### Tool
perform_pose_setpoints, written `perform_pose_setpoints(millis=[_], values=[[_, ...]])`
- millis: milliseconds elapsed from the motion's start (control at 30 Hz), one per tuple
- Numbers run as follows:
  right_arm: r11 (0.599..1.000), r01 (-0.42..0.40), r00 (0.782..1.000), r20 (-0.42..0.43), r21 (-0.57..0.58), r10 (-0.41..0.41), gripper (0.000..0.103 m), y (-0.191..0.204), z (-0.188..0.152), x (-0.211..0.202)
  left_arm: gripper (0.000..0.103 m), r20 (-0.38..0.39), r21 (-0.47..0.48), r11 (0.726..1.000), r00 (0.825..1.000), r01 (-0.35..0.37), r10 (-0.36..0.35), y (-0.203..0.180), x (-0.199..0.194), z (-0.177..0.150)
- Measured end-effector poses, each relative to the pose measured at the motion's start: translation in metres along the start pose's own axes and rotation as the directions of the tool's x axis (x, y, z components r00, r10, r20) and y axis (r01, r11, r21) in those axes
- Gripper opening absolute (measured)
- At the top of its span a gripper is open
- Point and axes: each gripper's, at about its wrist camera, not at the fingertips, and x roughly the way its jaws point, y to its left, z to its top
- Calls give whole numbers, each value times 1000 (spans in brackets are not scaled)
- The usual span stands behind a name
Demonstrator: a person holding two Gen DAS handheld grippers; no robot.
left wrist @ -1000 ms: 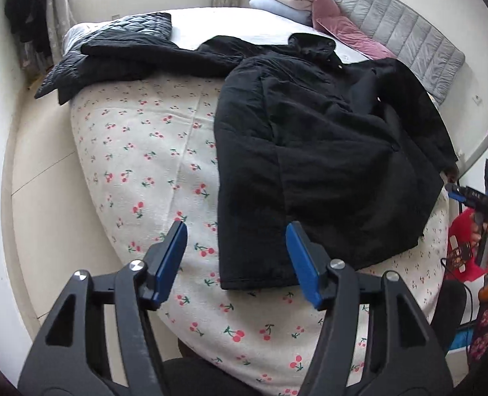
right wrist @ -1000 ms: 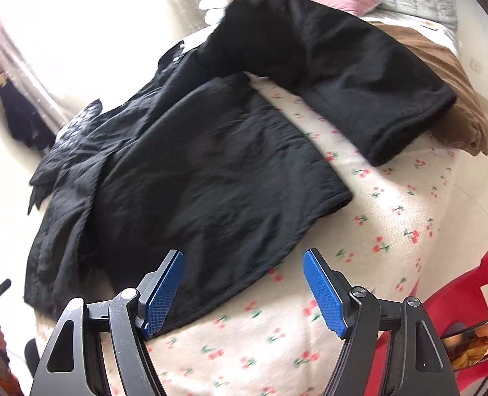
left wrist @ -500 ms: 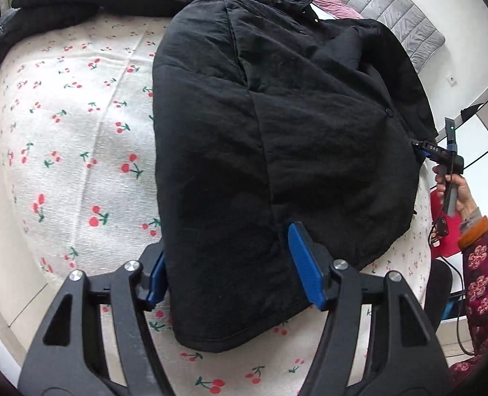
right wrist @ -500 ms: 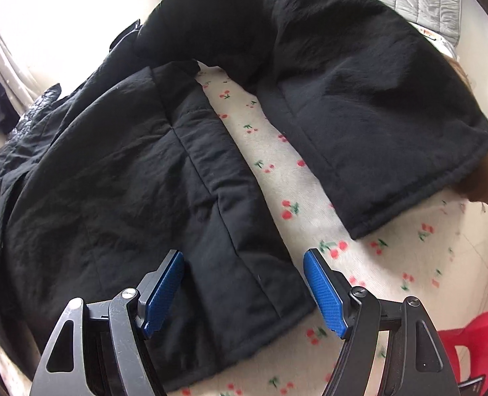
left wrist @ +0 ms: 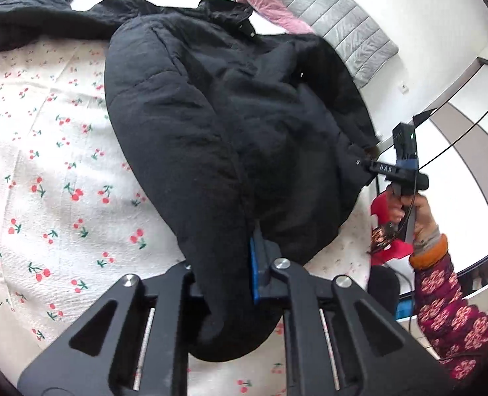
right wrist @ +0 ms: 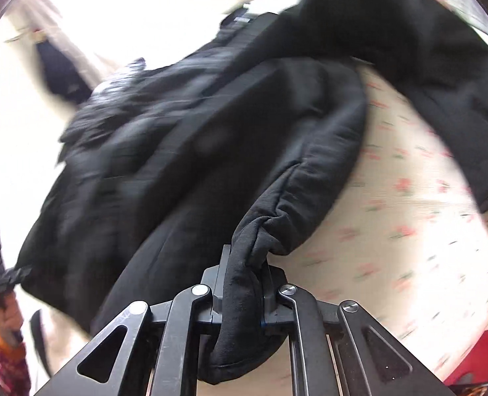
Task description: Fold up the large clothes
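Both tongs, left [left wrist: 224,283] and right [right wrist: 244,293], have just clamped the coat's [left wrist: 230,125] near hem corners on the bed [left wrist: 46,181], apparently to lift and fold it.

Motion blur smears the black coat [right wrist: 184,138] and cherry-print bed cover [right wrist: 408,231]; coat folds hide the left gripper [left wrist: 224,280] pad.

We are wearing a maroon floral sleeve [left wrist: 455,323] with an orange cuff [left wrist: 430,253]; our black tongs [left wrist: 224,283] are showing silver screws [left wrist: 281,263] and blue pads [left wrist: 253,270].
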Motion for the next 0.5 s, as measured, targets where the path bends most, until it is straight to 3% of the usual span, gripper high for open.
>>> perform_pose_setpoints(millis=[133,267,400,500], values=[[991,-115,988,94,-68,121,10,60,-3,-53,12,155,-12,996,984,87,-84,-20,-54,18],[980,-178,946,260,-91,196,10,85,-1,-134,11,264,-12,993,958,116,-109,-27,-108,37],[992,-125,917,385,27,105,10,58,4,-197,12,353,-66,995,935,70,-43,-14,-155,51],[986,-53,921,389,161,-14,10,21,-6,-215,13,285,-156,987,954,-49,92,9,-159,49]])
